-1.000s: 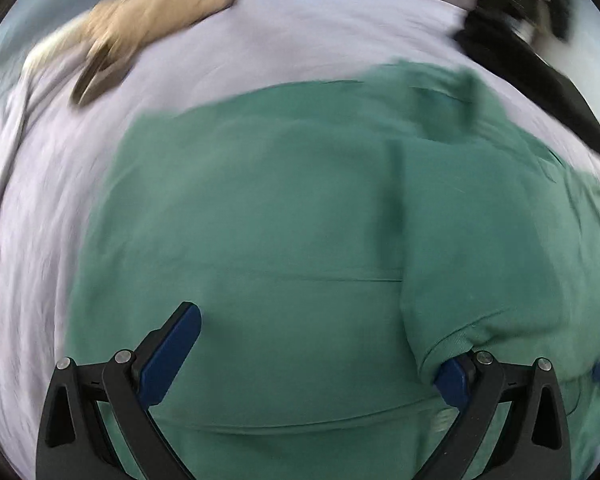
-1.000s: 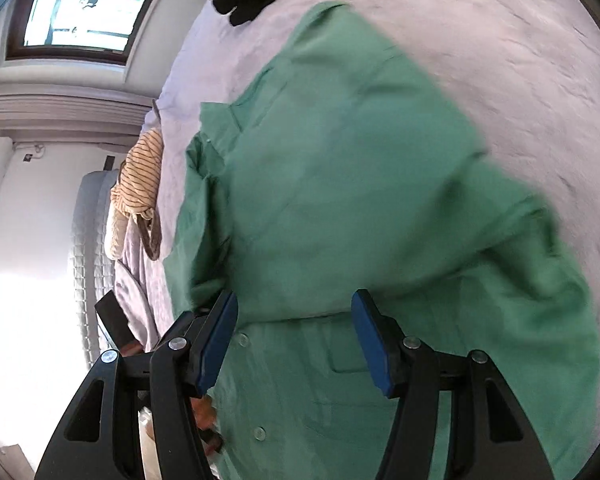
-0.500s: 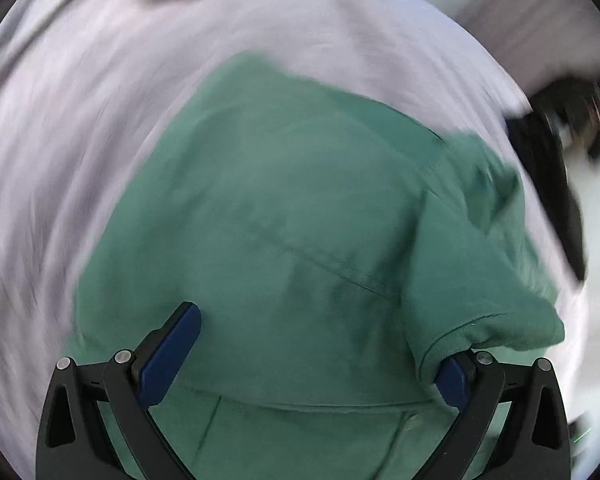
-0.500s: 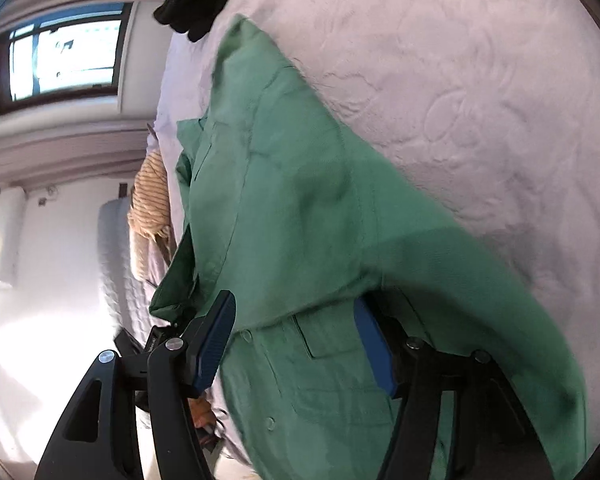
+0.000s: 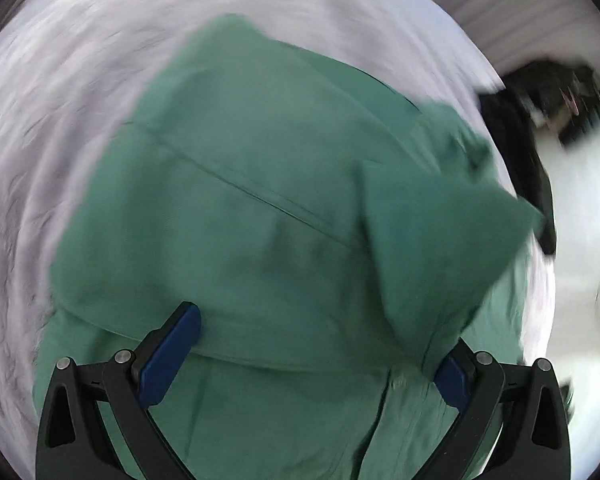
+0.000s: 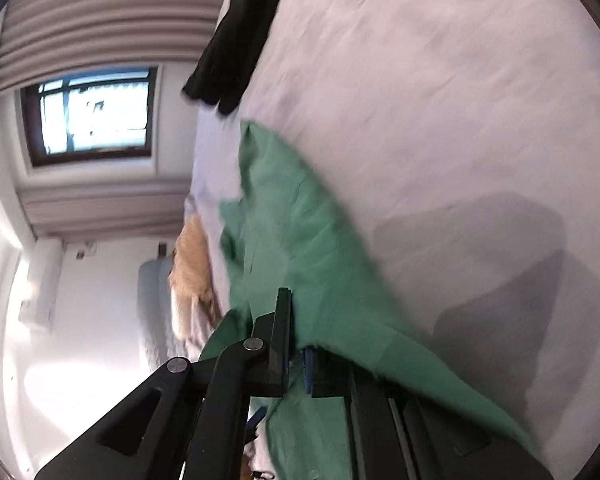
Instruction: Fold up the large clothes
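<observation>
The bed [image 6: 440,100] with its pale sheet serves as the folding surface, so the green shirt [image 5: 260,220] is spread across it, one side already turned over the body and a sleeve lying on top. A black garment [image 6: 236,40] and a tan one [image 6: 190,264] wait near the far edge, probably next in line. The right gripper [image 6: 298,360] has just closed its jaws and now pinches a fold of the shirt, lifting that edge off the sheet, likely to carry it across. The left gripper [image 5: 304,356] hangs wide open over the shirt, with cloth between its fingers but nothing clamped
</observation>
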